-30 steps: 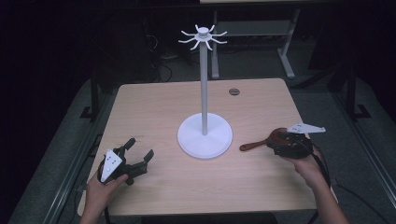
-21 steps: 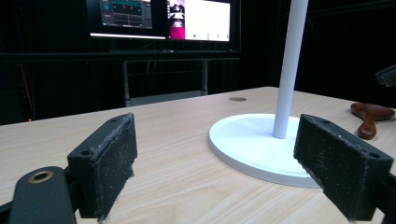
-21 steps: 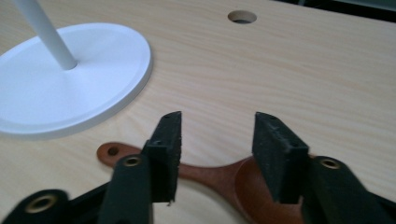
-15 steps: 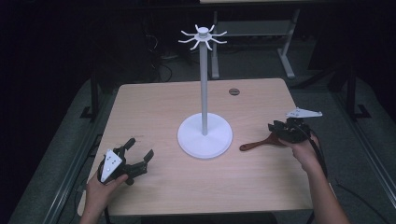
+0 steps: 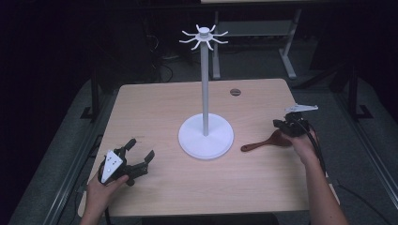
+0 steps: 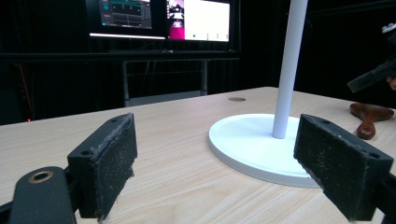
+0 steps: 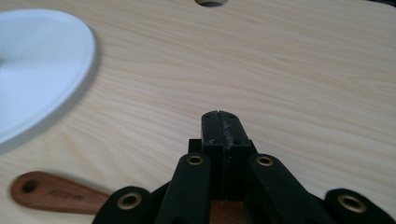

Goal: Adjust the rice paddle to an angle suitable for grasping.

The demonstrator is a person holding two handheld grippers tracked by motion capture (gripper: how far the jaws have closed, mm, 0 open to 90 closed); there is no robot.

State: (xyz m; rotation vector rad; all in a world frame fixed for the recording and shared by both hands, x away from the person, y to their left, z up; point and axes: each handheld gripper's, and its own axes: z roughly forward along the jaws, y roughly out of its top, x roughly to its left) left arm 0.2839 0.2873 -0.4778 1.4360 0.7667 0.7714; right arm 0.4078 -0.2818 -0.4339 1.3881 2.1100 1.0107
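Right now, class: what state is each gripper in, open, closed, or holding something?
Left gripper: open, nothing between its jaws, resting on the table.
Right gripper: jaws closed pad to pad, holding nothing, above the wooden spatula.

A light wooden table (image 5: pixel 155 108) stands on grey carpet (image 5: pixel 56 154) in a dark room. Beyond it a metal-legged desk (image 5: pixel 286 51) sits in shadow; in the left gripper view, lit monitors (image 6: pixel 161 18) glow over a frame
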